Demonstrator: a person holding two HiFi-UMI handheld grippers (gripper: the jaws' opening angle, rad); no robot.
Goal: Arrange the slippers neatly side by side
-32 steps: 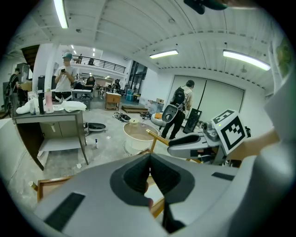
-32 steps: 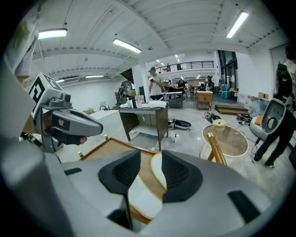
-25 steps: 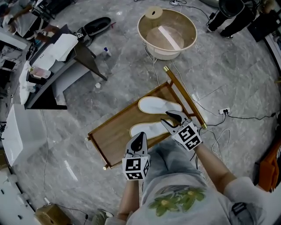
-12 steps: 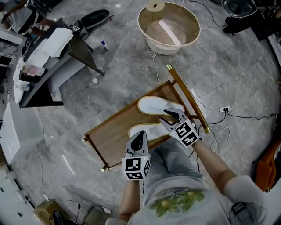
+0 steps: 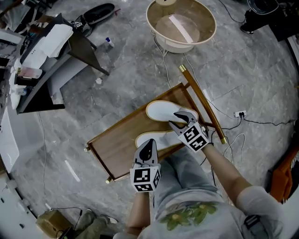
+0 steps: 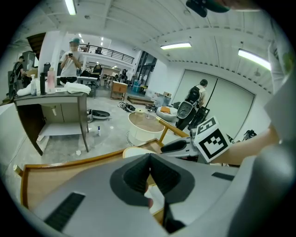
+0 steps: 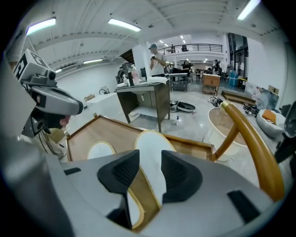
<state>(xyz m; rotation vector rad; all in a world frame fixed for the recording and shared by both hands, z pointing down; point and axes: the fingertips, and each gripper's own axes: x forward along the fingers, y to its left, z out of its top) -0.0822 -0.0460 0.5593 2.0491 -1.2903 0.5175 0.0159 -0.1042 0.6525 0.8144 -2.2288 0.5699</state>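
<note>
Two white slippers lie on a wooden tray on the floor. The far slipper lies slightly askew to the near slipper. My right gripper hovers over the far slipper's right end. Its jaws have just been opening and stand apart, and the slipper shows through the gap with no pad pressing on it. My left gripper hangs over the near slipper's front edge. Its pads meet with nothing between them. The right gripper view also shows the near slipper.
A gold bar handle runs along the tray's right end. A beige round basin stands beyond it. At the upper left are a grey table and a black shoe. Cables and a power strip lie right of the tray.
Both grippers have come down toward the tray. The right one has moved further over the far slipper's right end, and the left one has sunk slightly.
</note>
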